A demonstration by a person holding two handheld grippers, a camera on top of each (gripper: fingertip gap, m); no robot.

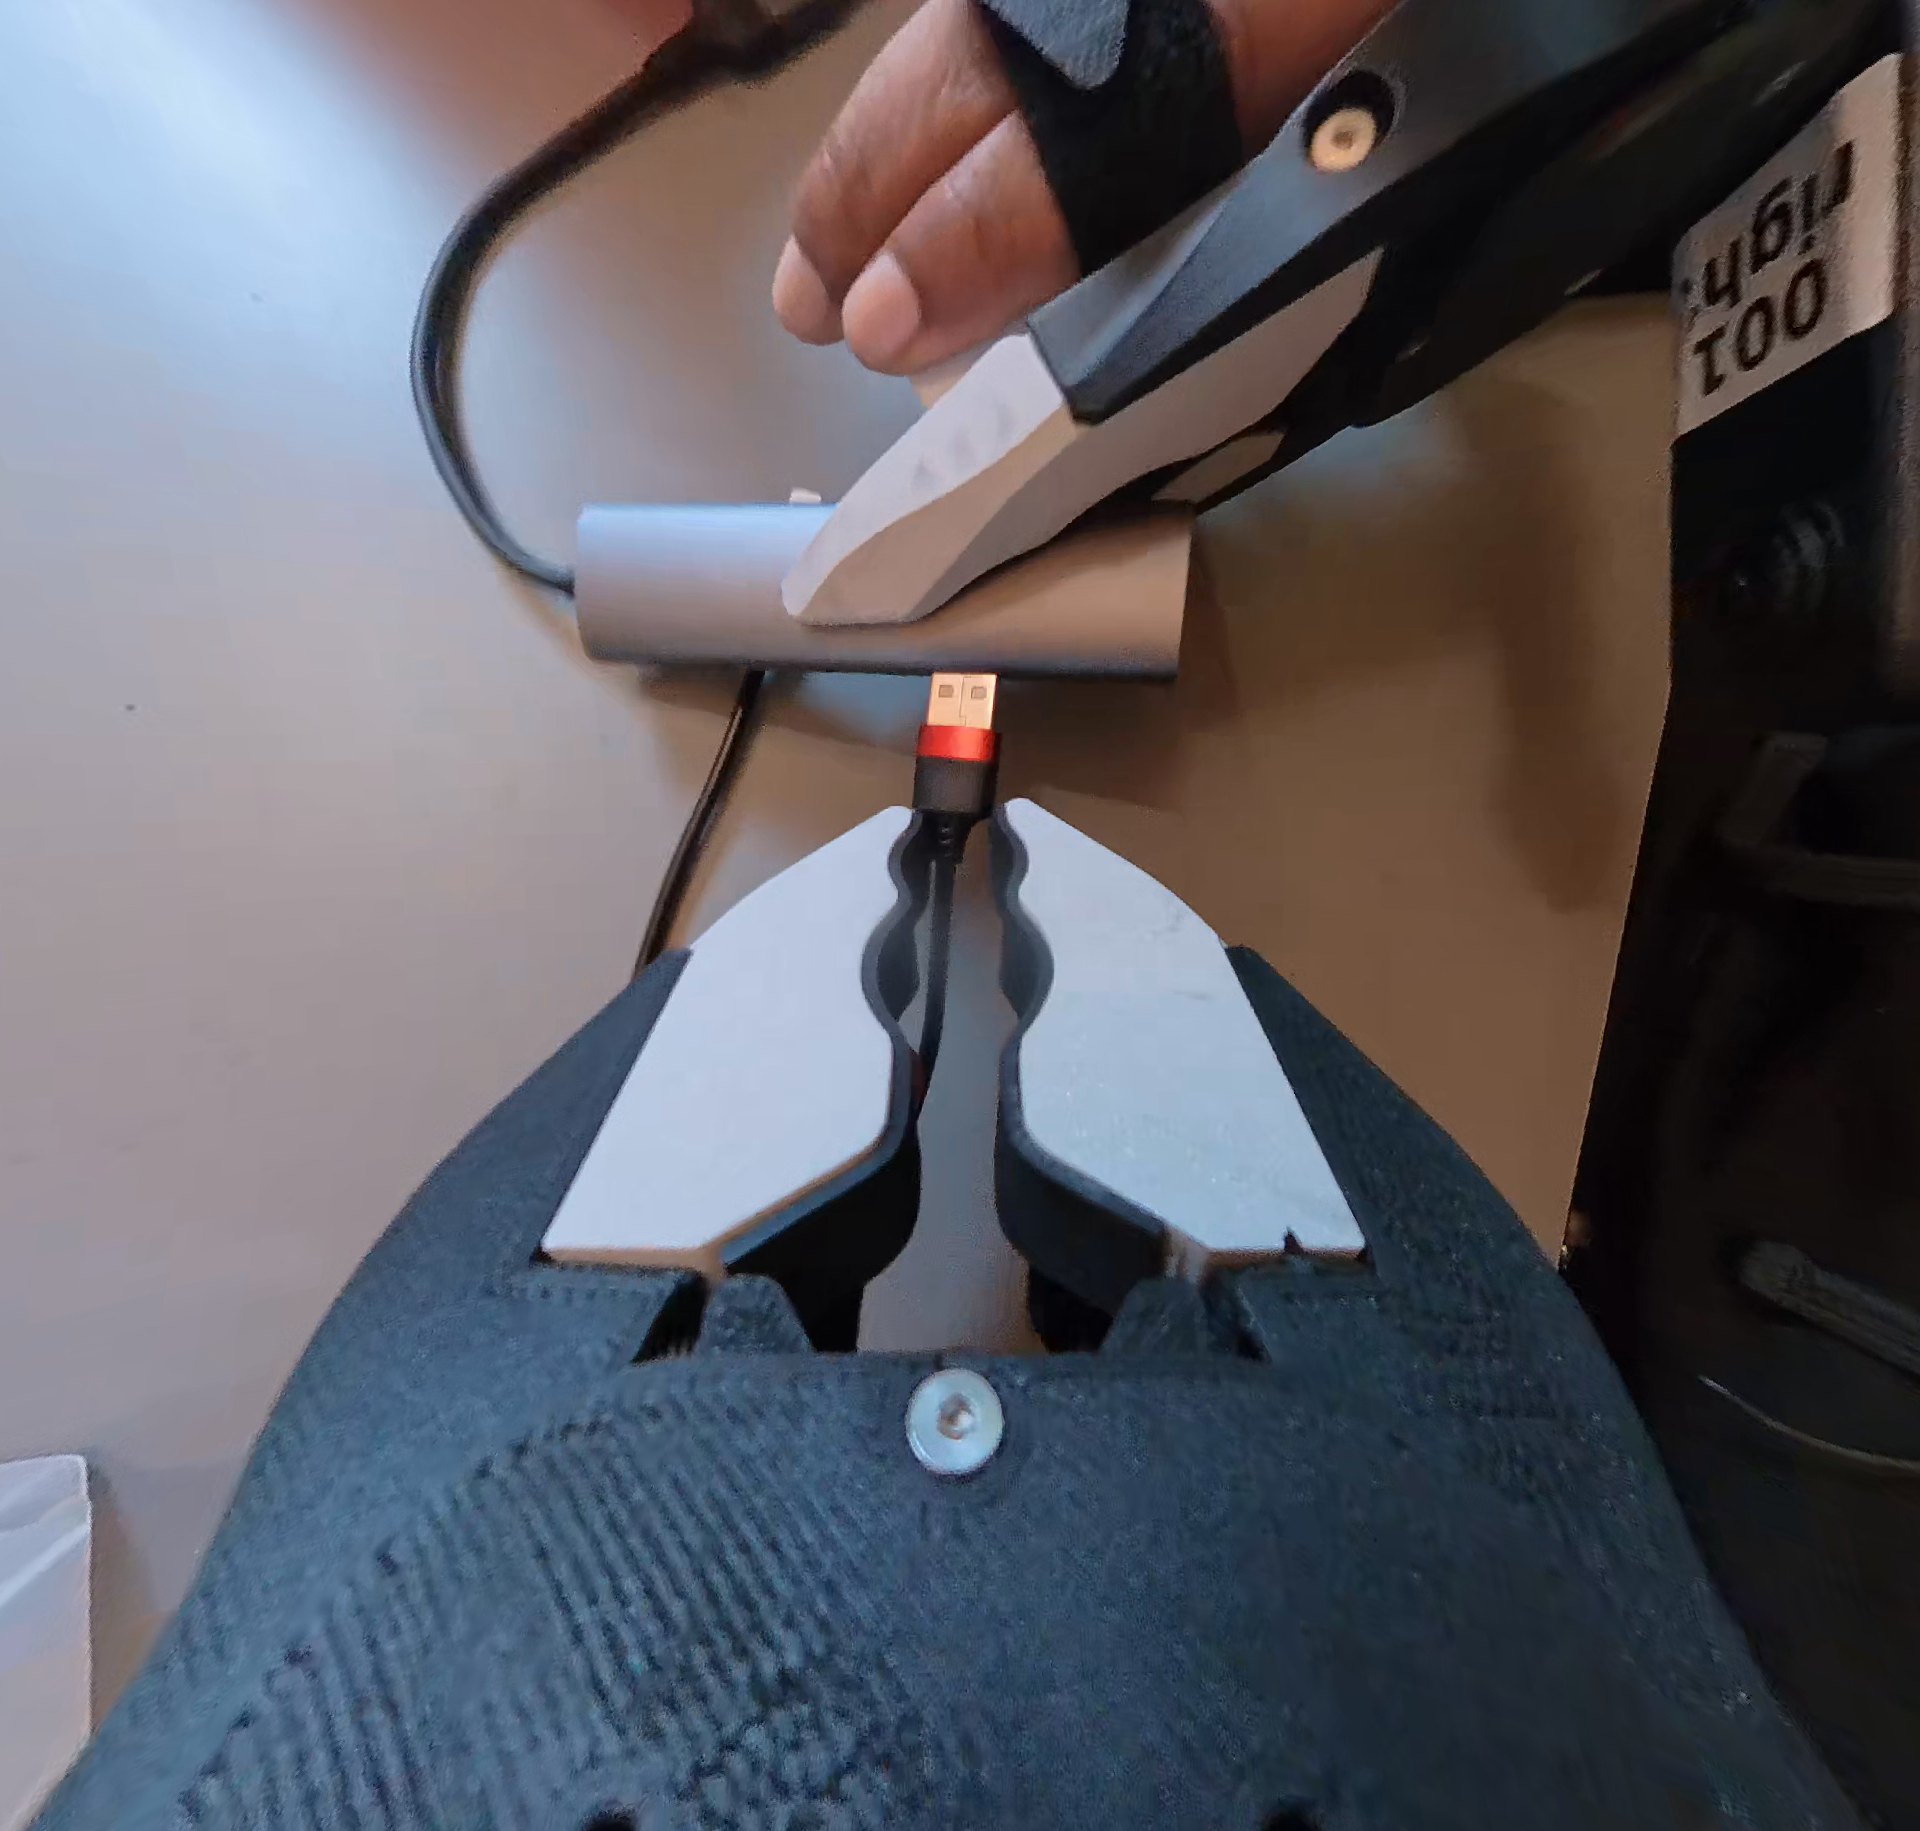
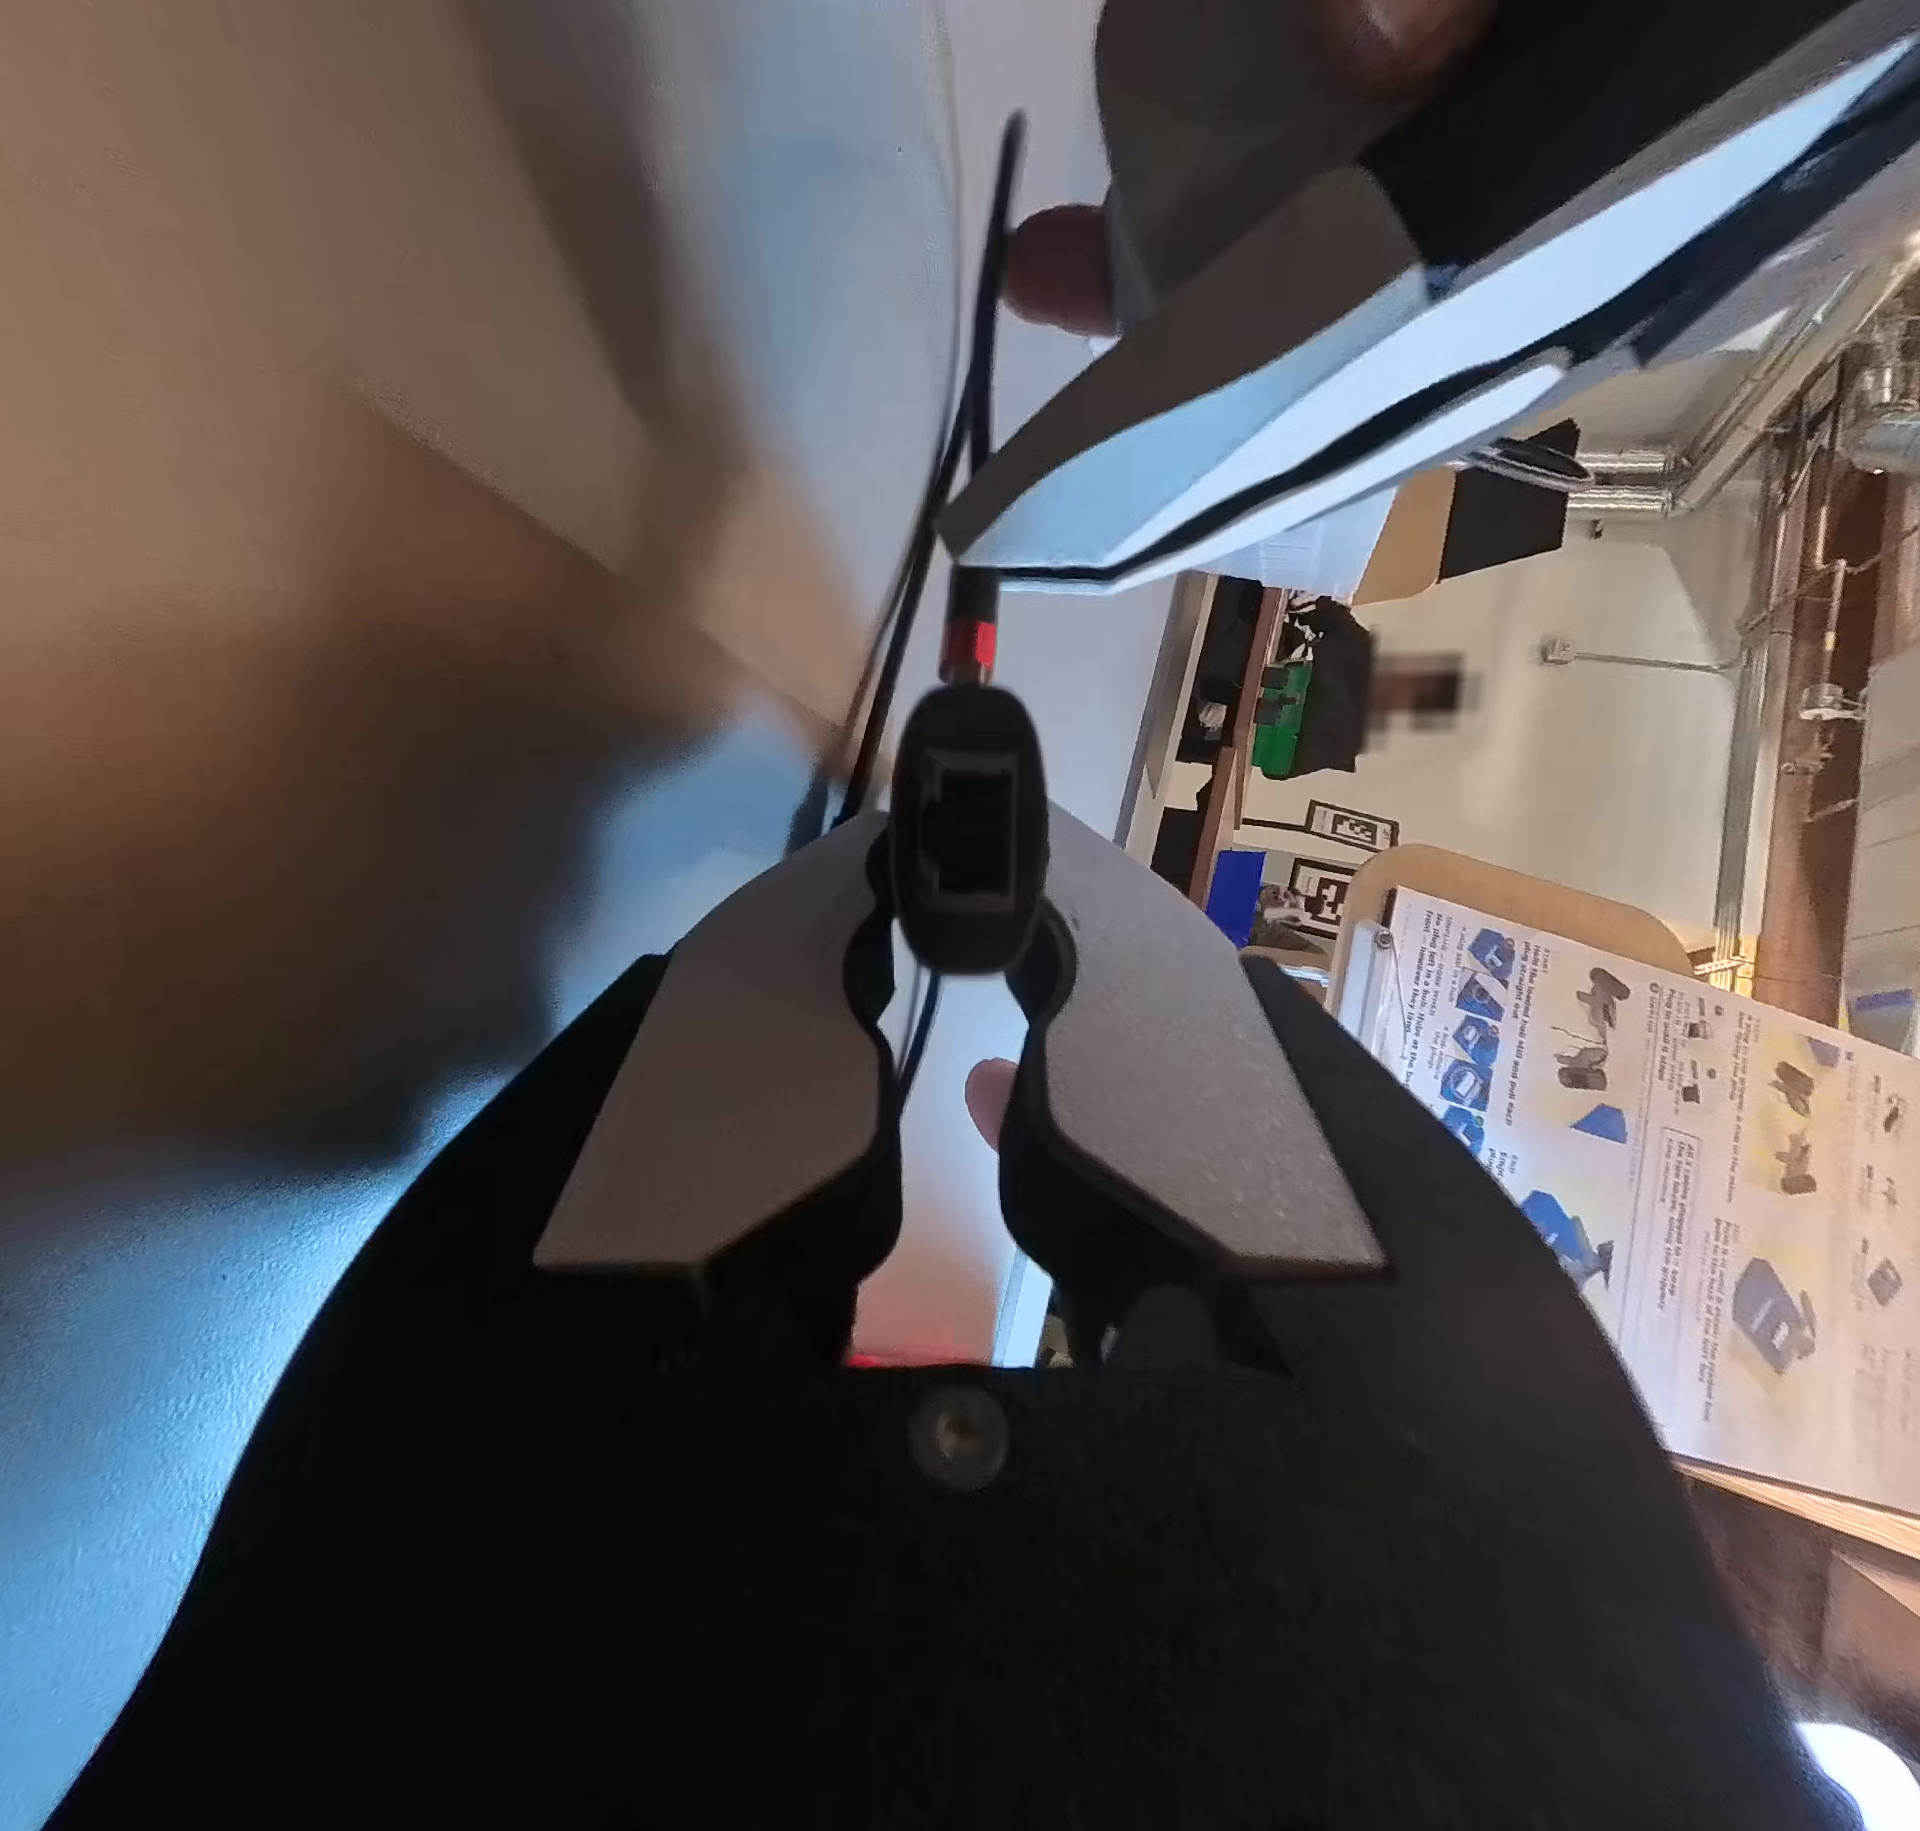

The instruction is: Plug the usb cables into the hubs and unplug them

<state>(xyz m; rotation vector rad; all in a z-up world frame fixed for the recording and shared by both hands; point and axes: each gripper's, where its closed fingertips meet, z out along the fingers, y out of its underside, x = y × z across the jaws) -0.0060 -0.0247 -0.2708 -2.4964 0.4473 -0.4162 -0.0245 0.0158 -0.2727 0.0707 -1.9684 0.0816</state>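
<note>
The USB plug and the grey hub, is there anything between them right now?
Nothing. In the left wrist view the plug's metal tip sits right at the hub's side, with only a sliver of bare table showing.

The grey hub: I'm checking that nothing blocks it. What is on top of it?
On top of the grey hub lie the right gripper fingers, clamping it. A small white bit peeks out behind them. The hub's top under the fingers is covered.

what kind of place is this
Probably a lab or workshop used for recording manipulation tasks. The right wrist view shows exposed pipes, square black-and-white marker tags and an illustrated instruction sheet on a board beyond the plain tan table.
</note>
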